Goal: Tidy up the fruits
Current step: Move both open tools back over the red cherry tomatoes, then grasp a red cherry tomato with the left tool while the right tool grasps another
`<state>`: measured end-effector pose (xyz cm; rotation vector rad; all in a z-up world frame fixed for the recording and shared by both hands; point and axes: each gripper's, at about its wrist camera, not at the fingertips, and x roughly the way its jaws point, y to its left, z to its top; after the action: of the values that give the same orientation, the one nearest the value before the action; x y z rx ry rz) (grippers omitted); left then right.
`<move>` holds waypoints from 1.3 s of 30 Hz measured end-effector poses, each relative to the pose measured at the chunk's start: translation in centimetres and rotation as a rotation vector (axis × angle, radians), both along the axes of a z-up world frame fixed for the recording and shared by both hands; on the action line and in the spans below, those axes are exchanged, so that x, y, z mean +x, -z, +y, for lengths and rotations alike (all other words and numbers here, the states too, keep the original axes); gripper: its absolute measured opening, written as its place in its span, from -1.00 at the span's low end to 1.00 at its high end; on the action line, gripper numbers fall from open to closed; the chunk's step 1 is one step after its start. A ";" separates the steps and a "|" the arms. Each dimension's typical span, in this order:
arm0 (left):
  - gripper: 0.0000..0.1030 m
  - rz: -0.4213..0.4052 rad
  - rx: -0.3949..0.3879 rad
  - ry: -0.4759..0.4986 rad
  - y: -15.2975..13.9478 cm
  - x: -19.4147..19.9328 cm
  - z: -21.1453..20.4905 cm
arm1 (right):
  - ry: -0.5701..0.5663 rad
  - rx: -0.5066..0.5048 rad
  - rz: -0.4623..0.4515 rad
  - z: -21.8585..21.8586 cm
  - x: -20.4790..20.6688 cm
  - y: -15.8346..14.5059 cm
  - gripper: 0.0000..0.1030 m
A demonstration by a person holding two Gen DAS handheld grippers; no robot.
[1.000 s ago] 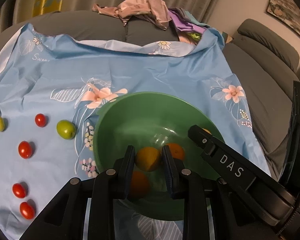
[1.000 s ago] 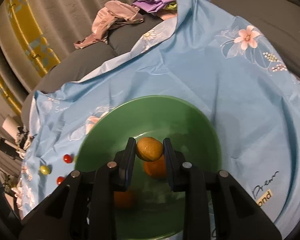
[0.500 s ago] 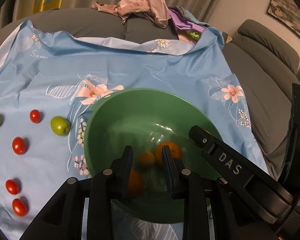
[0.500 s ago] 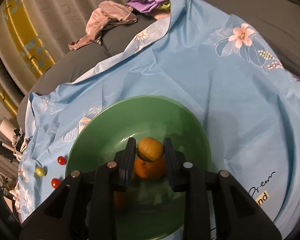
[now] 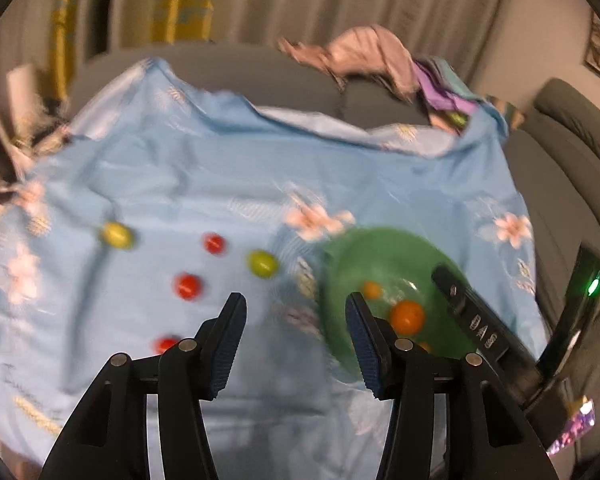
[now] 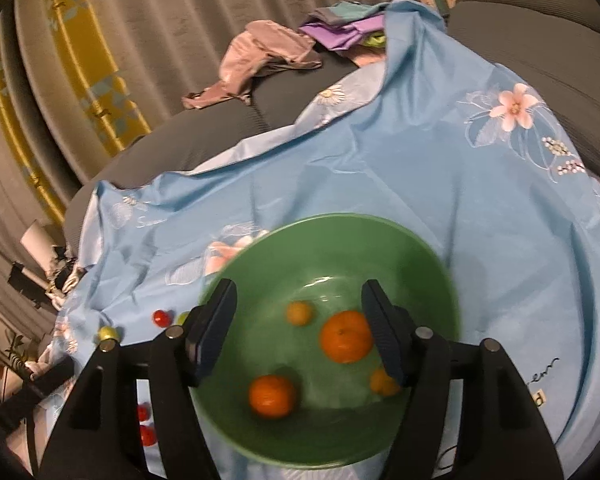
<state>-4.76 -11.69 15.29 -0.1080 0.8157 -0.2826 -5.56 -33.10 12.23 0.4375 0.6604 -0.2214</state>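
Note:
A green bowl (image 6: 340,236) sits on a blue floral cloth (image 6: 420,168) and holds several orange and yellowish fruits, among them a large orange (image 6: 346,341) and a small yellowish fruit (image 6: 299,313). My right gripper (image 6: 298,328) is open and empty above the bowl. My left gripper (image 5: 294,340) is open and empty over the cloth, left of the bowl (image 5: 364,248). On the cloth to the left lie red tomatoes (image 5: 187,286), a green fruit (image 5: 262,263) and a yellow-green one (image 5: 117,235).
The cloth covers a grey sofa (image 6: 540,28). A heap of pink and purple clothes (image 6: 276,52) lies at the back. Curtains (image 5: 300,4) hang behind. The right gripper's body (image 5: 480,332) reaches over the bowl's right side in the left wrist view.
Both grippers opened. The right gripper let go of the yellowish fruit, which now lies in the bowl. The left gripper swung left, away from the bowl, toward the loose fruits.

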 end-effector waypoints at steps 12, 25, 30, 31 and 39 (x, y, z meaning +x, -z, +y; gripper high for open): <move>0.12 -0.123 -0.004 -0.178 -1.4 -0.7 10.2 | -0.222 -0.004 -0.024 6.9 1.5 -0.6 0.32; 0.12 0.071 -0.011 -0.163 5.9 4.7 15.1 | -0.327 -0.045 0.044 11.5 3.8 0.6 0.32; 0.12 0.155 -0.045 -0.069 8.1 5.1 14.7 | -0.442 0.017 0.093 14.2 6.0 1.4 0.27; 0.12 0.163 -0.058 -0.060 8.4 5.0 14.5 | -0.470 0.033 0.109 14.8 6.7 1.7 0.24; 0.08 0.279 -0.123 0.059 11.6 5.9 12.2 | -0.599 0.109 0.295 17.9 12.6 6.2 -0.15</move>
<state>1.10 0.54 3.72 -0.2432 1.0793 -0.3789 7.04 -15.18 5.98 0.2957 1.0655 0.3260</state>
